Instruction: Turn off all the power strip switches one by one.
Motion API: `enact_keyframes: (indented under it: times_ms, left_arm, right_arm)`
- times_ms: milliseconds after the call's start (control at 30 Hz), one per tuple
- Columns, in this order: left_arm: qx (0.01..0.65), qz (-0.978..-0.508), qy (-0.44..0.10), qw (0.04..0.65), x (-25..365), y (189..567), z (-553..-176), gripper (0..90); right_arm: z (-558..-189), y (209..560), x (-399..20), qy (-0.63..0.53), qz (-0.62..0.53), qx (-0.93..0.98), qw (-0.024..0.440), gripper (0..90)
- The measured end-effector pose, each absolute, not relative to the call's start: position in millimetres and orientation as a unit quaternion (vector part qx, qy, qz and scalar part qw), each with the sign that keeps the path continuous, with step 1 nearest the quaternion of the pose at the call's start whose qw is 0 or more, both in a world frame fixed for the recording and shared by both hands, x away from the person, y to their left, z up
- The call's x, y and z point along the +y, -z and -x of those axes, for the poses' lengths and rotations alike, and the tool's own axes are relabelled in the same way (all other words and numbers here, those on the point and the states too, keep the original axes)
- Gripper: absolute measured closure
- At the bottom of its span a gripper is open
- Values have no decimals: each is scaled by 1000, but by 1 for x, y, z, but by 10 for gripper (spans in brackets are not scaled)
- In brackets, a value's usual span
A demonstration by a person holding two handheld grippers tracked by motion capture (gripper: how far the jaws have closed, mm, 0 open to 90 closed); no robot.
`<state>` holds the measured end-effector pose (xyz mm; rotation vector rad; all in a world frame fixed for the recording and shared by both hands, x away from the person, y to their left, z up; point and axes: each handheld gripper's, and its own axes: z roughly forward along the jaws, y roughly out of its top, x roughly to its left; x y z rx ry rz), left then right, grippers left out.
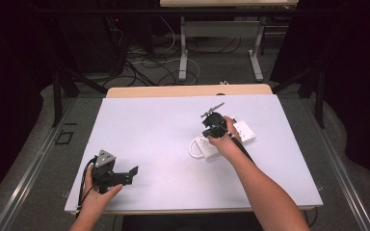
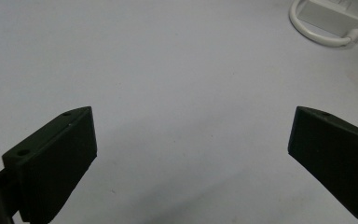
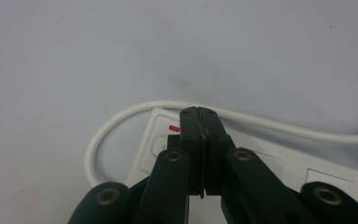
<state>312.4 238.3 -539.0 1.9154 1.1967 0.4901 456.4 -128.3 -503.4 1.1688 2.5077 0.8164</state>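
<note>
- In the high view we see a white table [image 1: 144, 130], with the left gripper [image 1: 125, 175] held low near its front left corner by the person's left hand [image 1: 99, 195].
- In the left gripper view we find its two jaws spread wide over bare table, gripping nothing.
- We locate the white power strip [image 1: 238, 132] right of the table's middle, its white cable [image 1: 192, 149] looped at the near end.
- The right gripper [image 1: 215, 126], held by the right hand [image 1: 226, 142], stands over the strip.
- In the right gripper view we see its jaws pressed together, tips over the strip's end beside a small red switch [image 3: 173, 127]; we see nothing between them.
</note>
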Motion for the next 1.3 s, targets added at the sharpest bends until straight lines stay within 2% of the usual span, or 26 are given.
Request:
enact_keyframes:
  times_ms: [500, 733, 833, 1000, 1300]
  left_arm:
    - [473, -761, -193, 401, 238, 539, -312, 10]
    - [472, -761, -193, 401, 237, 539, -312, 10]
    - [473, -761, -192, 401, 237, 539, -312, 10]
    - [473, -761, -192, 400, 237, 539, -312, 10]
    - [473, -760, -192, 401, 237, 539, -312, 10]
  right_arm:
    - [-456, 516, -121, -277, -413, 862, 98, 900]
    - [-453, 515, -119, -250, -413, 870, 98, 900]
    - [-453, 519, -119, -276, -407, 864, 112, 900]
    - [-453, 522, -120, -299, -422, 850, 106, 900]
    - [-453, 520, -119, -270, -418, 860, 114, 900]
